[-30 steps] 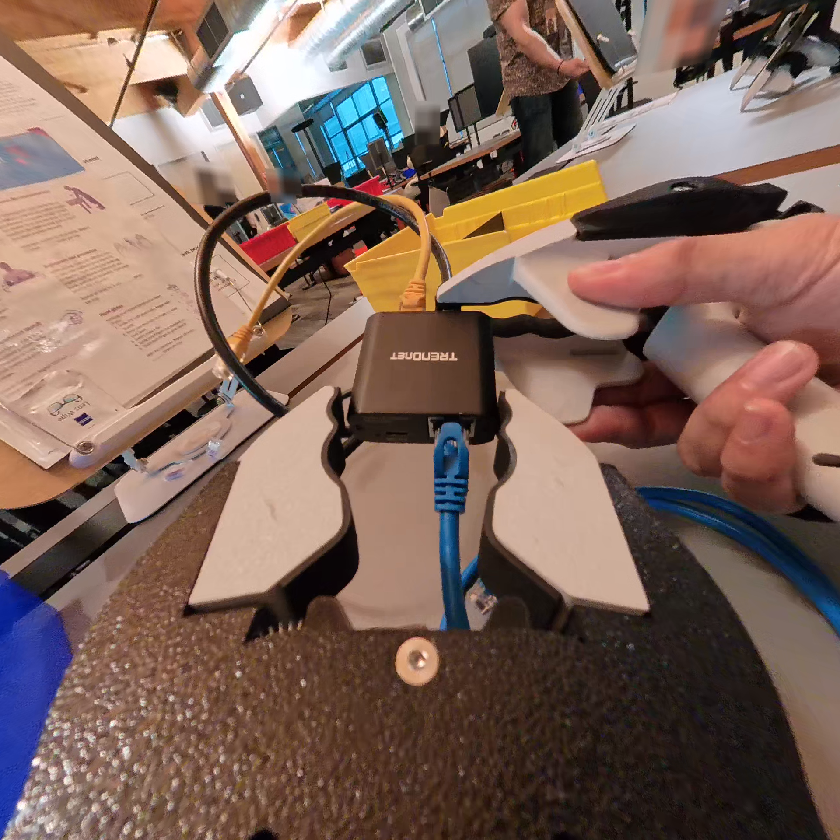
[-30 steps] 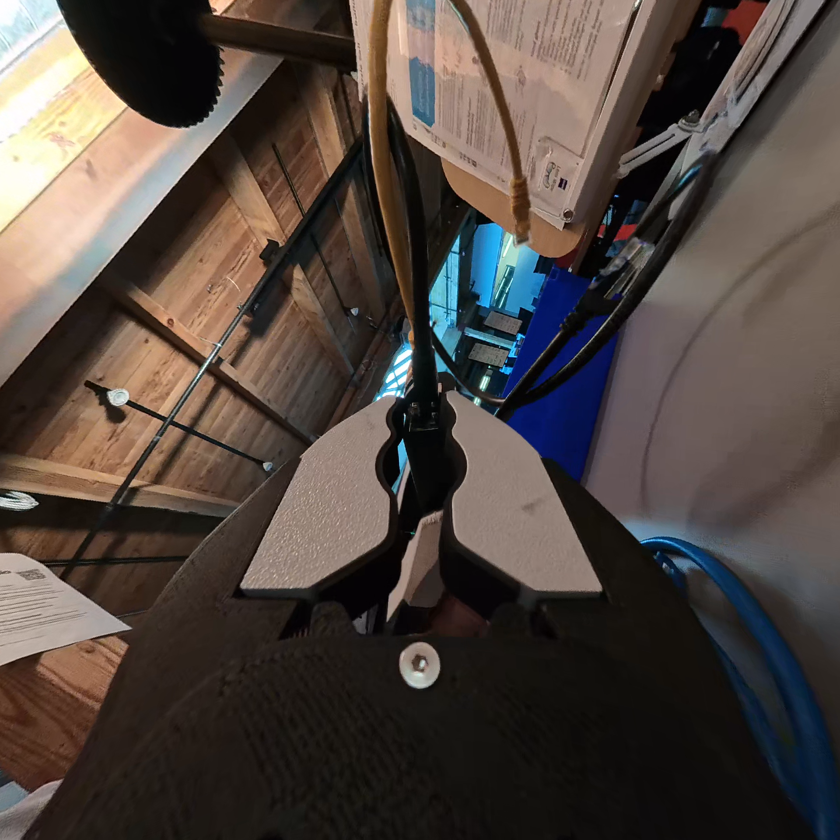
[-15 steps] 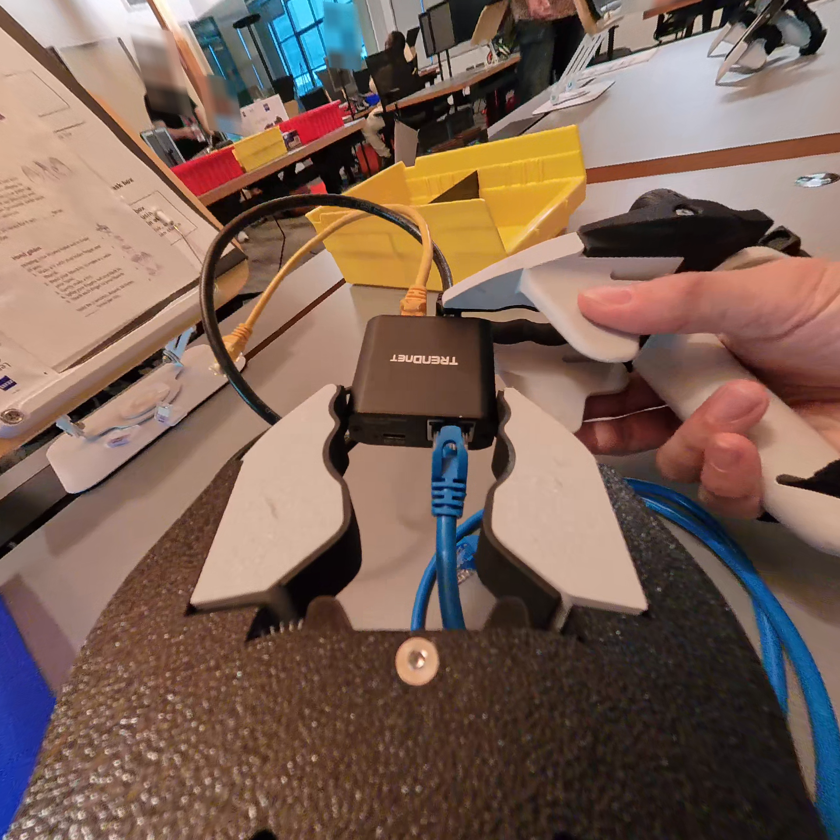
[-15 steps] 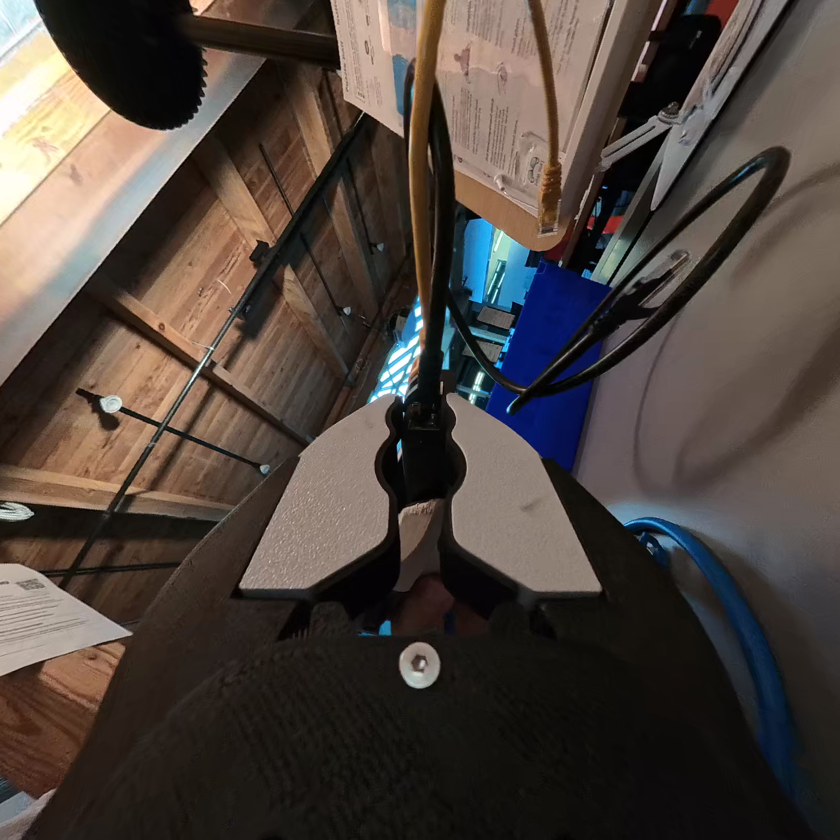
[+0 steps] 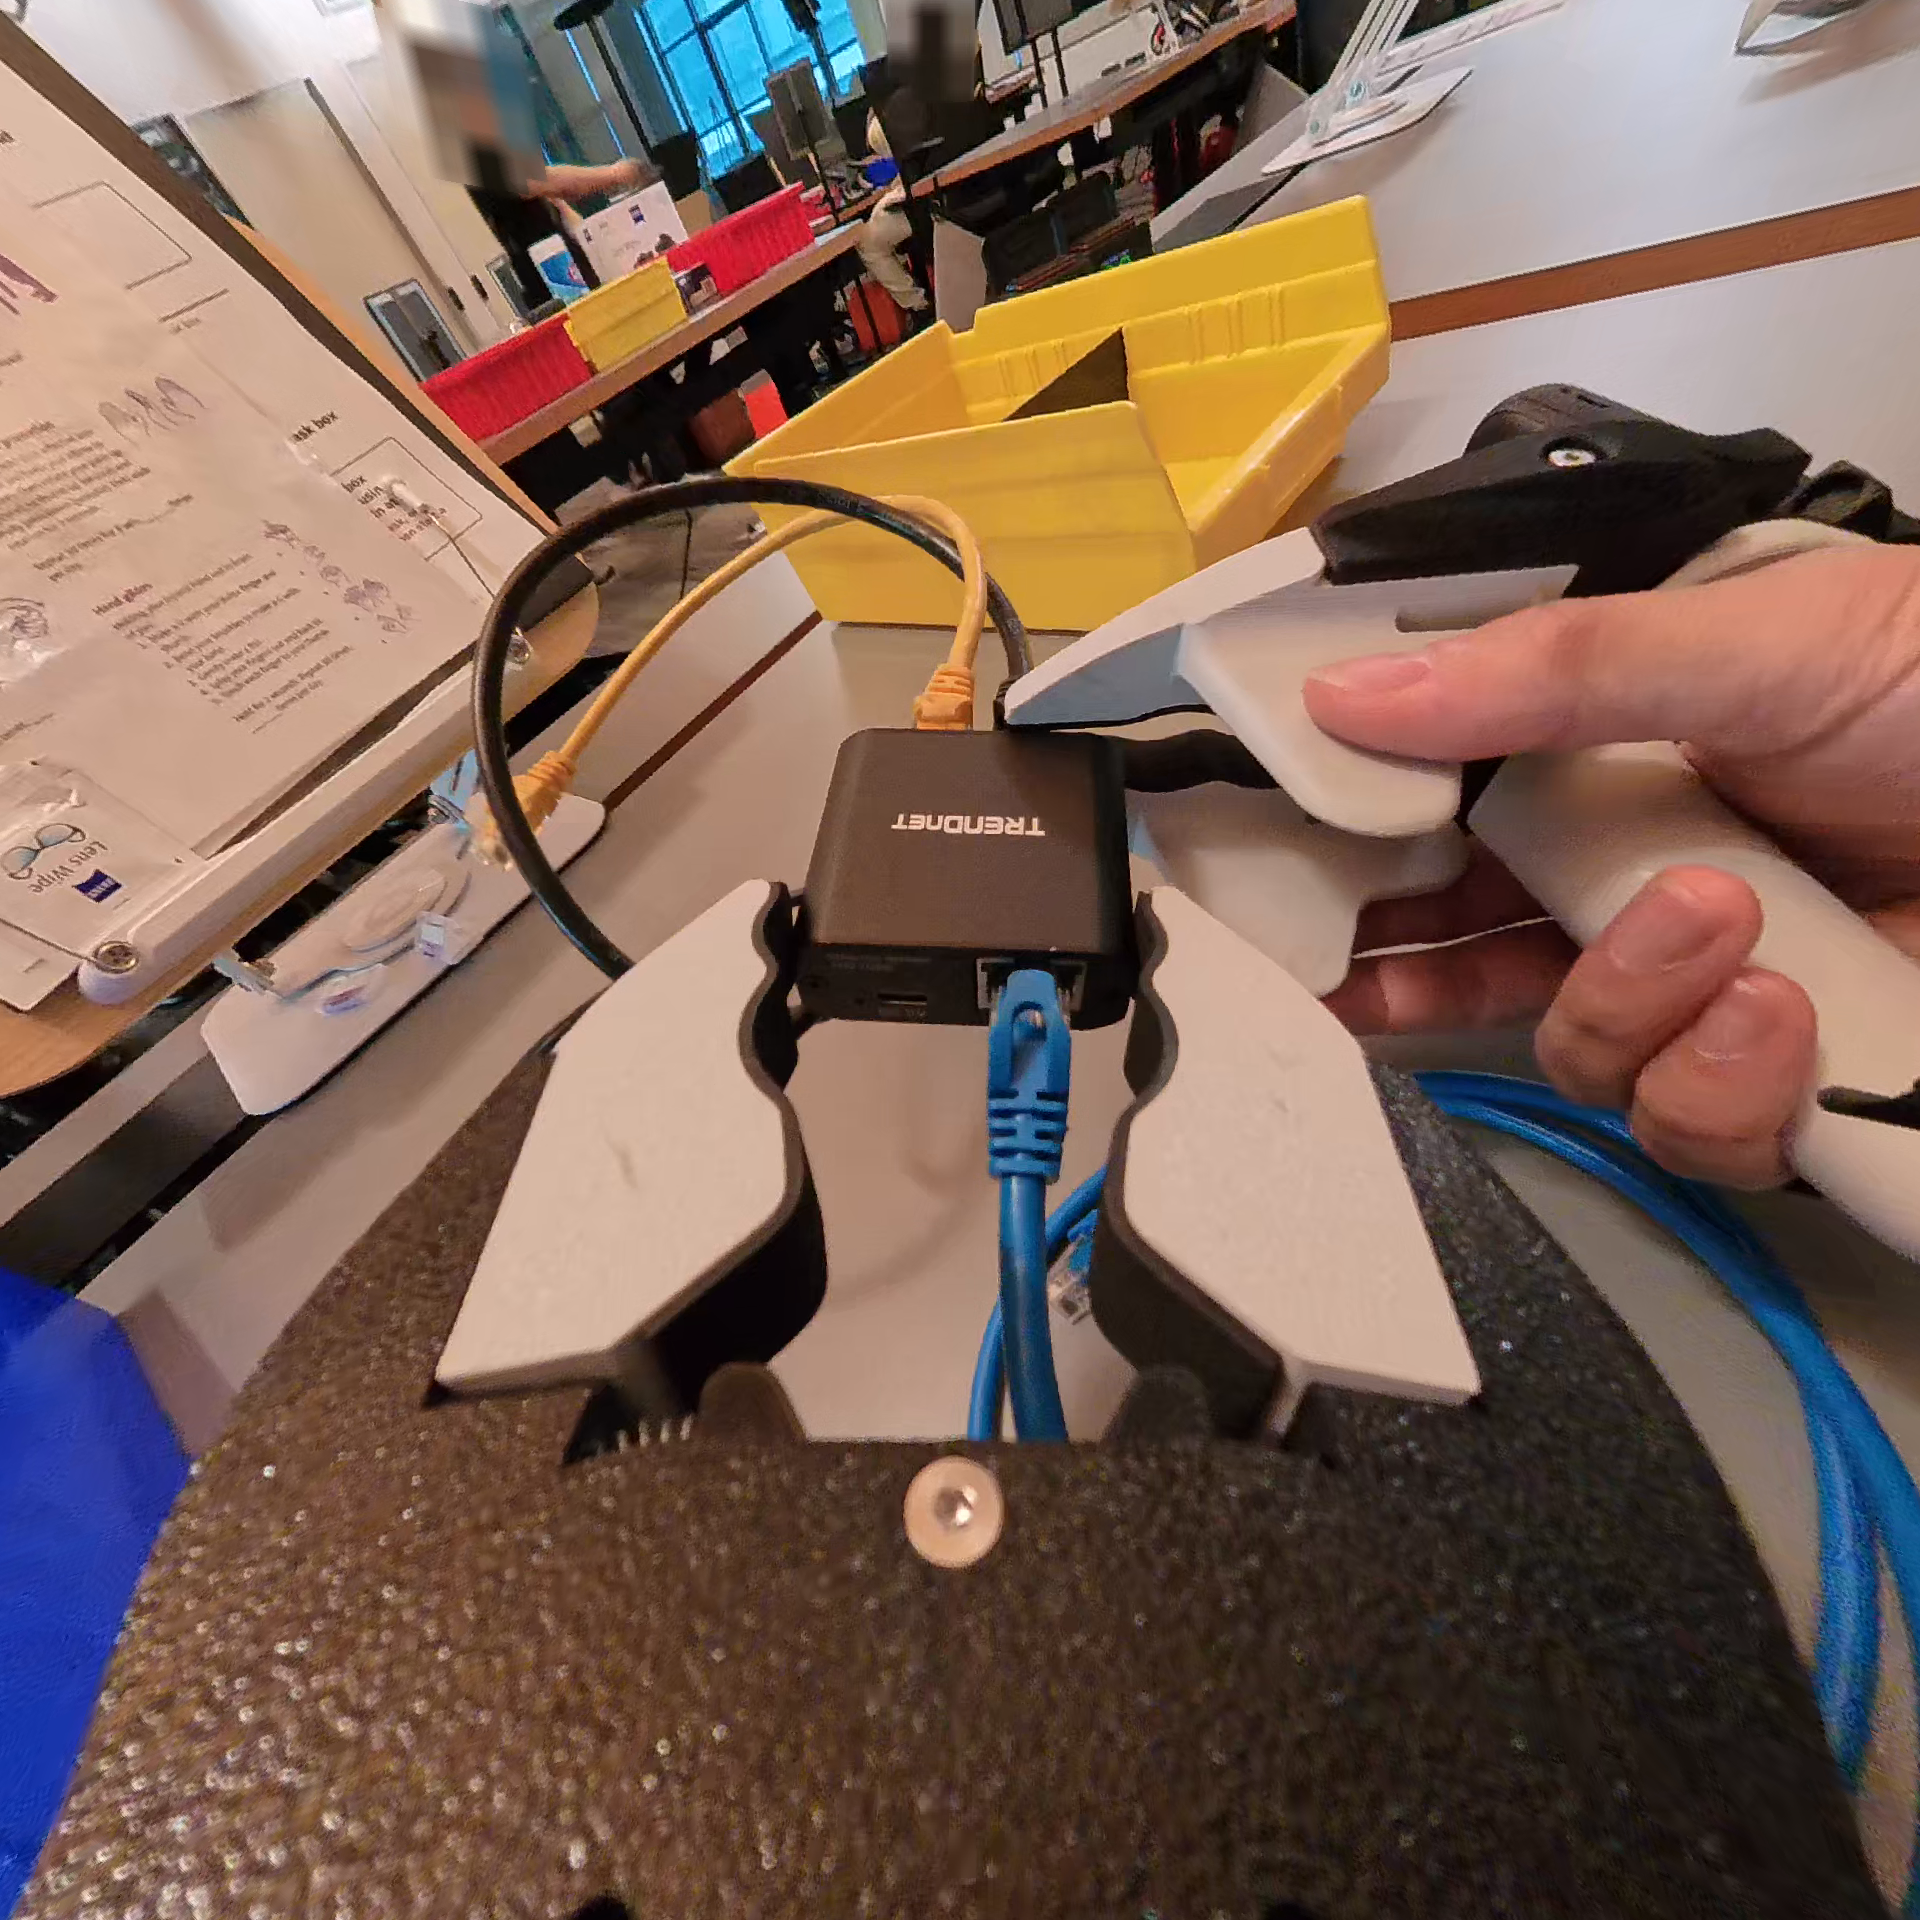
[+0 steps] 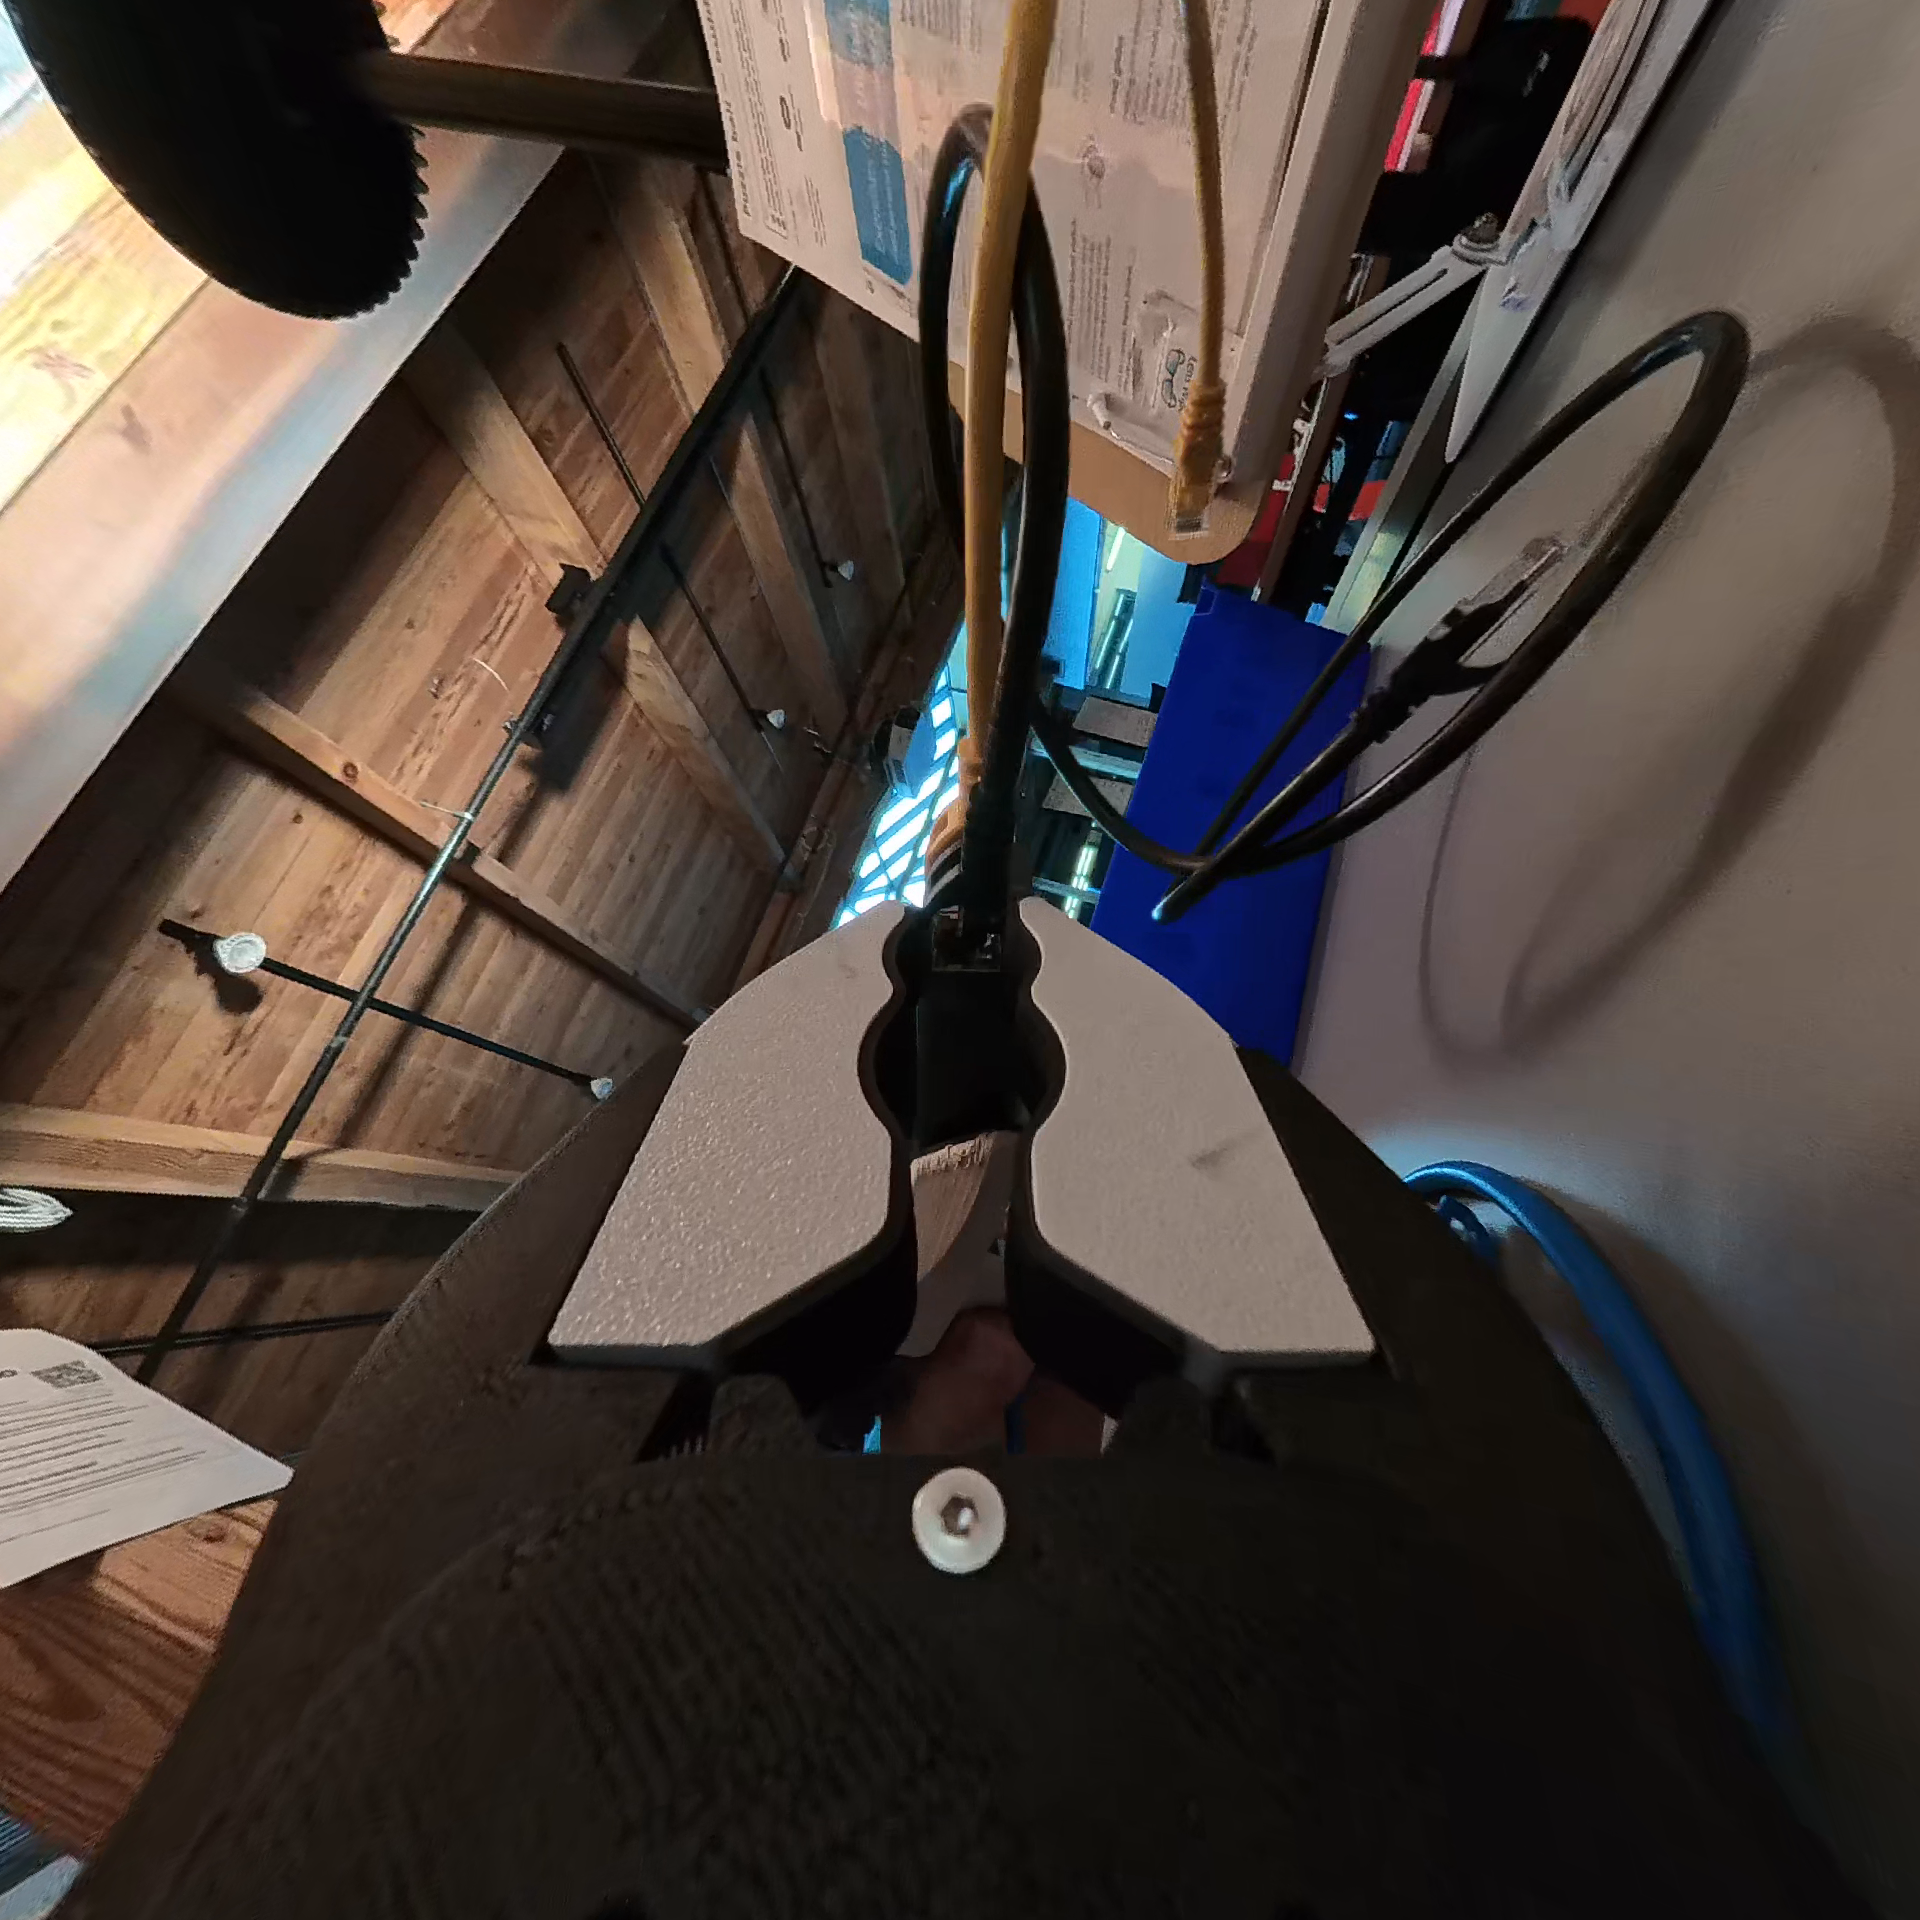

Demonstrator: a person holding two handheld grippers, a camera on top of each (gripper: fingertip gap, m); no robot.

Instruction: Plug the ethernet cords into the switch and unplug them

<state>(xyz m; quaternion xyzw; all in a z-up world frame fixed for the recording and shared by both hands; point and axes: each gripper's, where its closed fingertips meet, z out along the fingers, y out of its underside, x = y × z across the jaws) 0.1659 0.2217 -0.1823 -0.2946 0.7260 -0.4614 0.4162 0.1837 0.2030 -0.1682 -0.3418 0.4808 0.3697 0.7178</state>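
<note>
In the left wrist view the black switch (image 5: 966, 842) sits between the tips of my left gripper (image 5: 964, 914), which is shut on its two sides. A blue cord's plug (image 5: 1023, 1081) is in the near port. A yellow cord's plug (image 5: 943, 696) is in the far side. My right gripper (image 5: 1039, 701), held by a hand, reaches in at the far right corner. In the right wrist view, which is rolled sideways, my right gripper (image 6: 961, 925) is shut on the black cord's plug (image 6: 966, 1039), with the yellow cord (image 6: 987, 416) just beside it.
A yellow bin (image 5: 1091, 457) stands behind the switch. A tilted document stand (image 5: 208, 520) on a white base (image 5: 395, 935) is at the left. The black cord (image 5: 499, 665) loops left. Loose yellow end (image 5: 540, 779) hangs there. Blue cord coils (image 5: 1766, 1299) lie right. A blue bin (image 5: 62, 1507) is near left. Left and right tips are no more than a few centimetres apart.
Both grippers and the switch have tipped down toward the table together, with both holds unchanged. The black cord's loop and loose end have swung out over the table.
</note>
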